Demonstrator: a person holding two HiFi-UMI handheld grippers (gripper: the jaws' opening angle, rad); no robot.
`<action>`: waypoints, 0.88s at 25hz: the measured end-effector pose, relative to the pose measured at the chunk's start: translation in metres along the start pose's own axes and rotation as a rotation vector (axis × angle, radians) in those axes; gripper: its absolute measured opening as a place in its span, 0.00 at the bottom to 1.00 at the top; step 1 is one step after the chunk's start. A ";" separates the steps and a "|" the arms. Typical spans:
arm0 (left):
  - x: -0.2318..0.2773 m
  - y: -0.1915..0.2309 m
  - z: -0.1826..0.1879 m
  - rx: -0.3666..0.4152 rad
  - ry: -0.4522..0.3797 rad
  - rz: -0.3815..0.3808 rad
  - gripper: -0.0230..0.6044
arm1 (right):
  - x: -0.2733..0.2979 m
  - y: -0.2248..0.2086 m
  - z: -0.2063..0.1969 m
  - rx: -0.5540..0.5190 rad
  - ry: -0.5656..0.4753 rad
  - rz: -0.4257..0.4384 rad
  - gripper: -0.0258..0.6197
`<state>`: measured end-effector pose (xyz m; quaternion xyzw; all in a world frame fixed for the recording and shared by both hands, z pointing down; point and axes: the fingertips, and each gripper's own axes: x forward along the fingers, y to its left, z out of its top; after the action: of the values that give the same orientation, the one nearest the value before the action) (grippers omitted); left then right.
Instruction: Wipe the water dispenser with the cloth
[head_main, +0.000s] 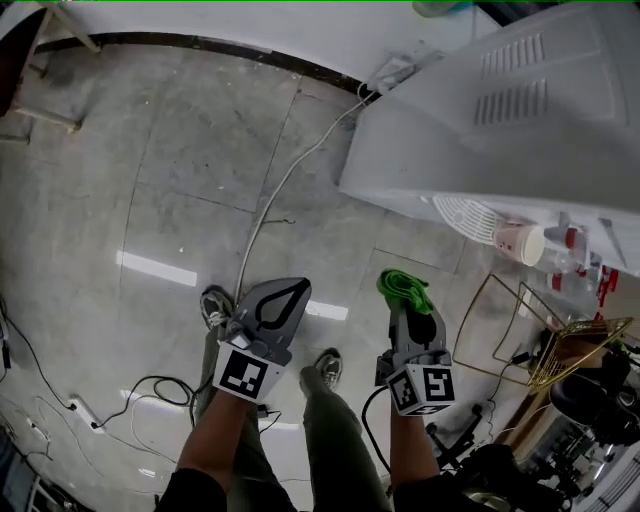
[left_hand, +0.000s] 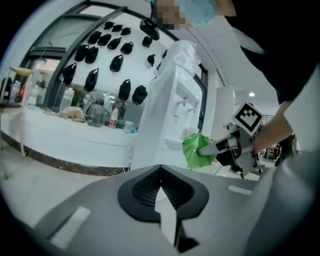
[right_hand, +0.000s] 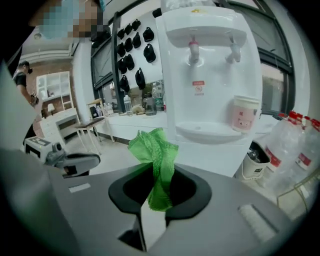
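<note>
Cloth (right_hand: 154, 150) is the bright green one, bunched up and pinched in my right gripper (head_main: 405, 300). The jaws are clamped on its lower end, so the rest flops up past the tips. The white water dispenser (right_hand: 210, 75) stands straight ahead on the far side of the cloth, not touching it. There's a pinkish paper cup (right_hand: 243, 114) on the right of its drip tray (right_hand: 210, 131). My left gripper (head_main: 298, 288) is empty, jaws pressed together, off to the left over the floor (head_main: 150, 180).
</note>
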<state>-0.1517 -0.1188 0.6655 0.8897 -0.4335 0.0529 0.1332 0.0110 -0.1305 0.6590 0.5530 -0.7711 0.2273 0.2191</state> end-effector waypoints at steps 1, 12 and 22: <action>-0.010 -0.004 0.003 -0.033 0.025 0.016 0.03 | -0.012 0.003 0.008 -0.005 0.015 0.012 0.17; -0.087 -0.026 0.150 -0.034 0.087 0.083 0.03 | -0.127 0.036 0.101 0.109 0.032 0.096 0.17; -0.081 -0.092 0.273 -0.065 0.039 0.036 0.03 | -0.176 0.047 0.234 0.067 -0.149 0.203 0.17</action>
<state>-0.1347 -0.0807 0.3688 0.8757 -0.4483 0.0583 0.1695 -0.0025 -0.1230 0.3626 0.4944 -0.8293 0.2322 0.1183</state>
